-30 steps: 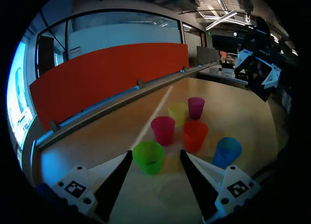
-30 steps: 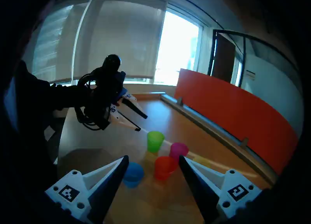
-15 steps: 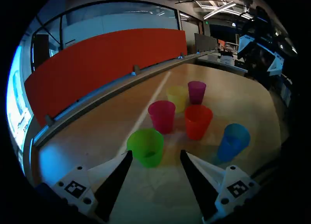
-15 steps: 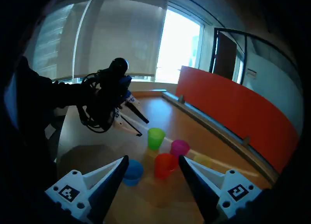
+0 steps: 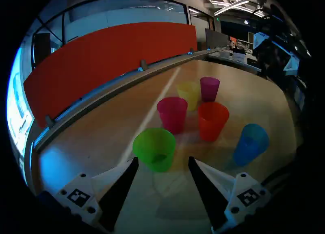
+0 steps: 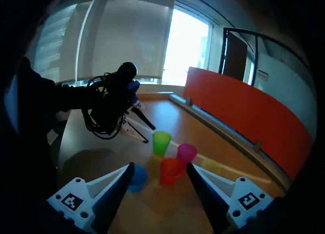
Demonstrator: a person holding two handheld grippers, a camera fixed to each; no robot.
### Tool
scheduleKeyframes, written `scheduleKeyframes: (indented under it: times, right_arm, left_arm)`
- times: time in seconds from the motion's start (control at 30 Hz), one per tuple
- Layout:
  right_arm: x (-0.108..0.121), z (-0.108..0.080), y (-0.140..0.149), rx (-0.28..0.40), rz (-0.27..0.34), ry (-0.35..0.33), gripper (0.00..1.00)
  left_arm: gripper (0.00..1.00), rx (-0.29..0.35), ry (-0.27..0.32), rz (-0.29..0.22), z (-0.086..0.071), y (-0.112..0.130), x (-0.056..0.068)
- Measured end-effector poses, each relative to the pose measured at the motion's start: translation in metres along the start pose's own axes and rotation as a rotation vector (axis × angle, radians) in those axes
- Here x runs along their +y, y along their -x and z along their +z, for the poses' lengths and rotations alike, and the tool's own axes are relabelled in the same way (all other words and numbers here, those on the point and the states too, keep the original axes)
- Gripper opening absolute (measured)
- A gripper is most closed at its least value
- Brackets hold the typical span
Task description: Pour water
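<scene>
The translucent green plastic cup stands on the wooden worktop just ahead of the left gripper, fingers spread and empty like those of the right gripper; a fingertip clipping its rim could topple it into the pink plastic cup.

Cups clustered on the table — divider behind them.

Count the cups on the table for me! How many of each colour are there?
green cup: 1
pink cup: 1
yellow cup: 1
purple cup: 1
orange cup: 1
blue cup: 1
Total: 6 cups
</scene>
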State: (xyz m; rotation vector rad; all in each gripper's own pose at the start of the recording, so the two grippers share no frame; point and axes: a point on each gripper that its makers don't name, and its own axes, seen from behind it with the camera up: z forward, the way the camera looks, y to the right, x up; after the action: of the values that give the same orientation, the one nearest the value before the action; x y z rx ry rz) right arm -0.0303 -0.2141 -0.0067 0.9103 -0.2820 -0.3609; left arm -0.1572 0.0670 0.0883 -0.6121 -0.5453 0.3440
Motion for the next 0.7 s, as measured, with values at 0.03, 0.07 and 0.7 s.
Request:
scheduleKeyframes:
  times: [0.03, 0.07, 0.7]
  right_arm:
    - [0.0, 0.0, 0.0, 0.0, 0.0, 0.0, 1.0]
    - [0.001, 0.0, 0.001, 0.0, 0.001, 0.0, 1.0]
    - [0.01, 0.006, 0.011, -0.012, 0.015, 0.001, 1.0]
  left_arm:
    - [0.91, -0.004, 0.0, 0.001, 0.001, 0.0, -0.001]
    - [0.91, -0.009, 0.001, 0.002, 0.002, 0.001, -0.001]
    - [0.91, -0.057, 0.022, -0.038, 0.024, 0.007, -0.016]
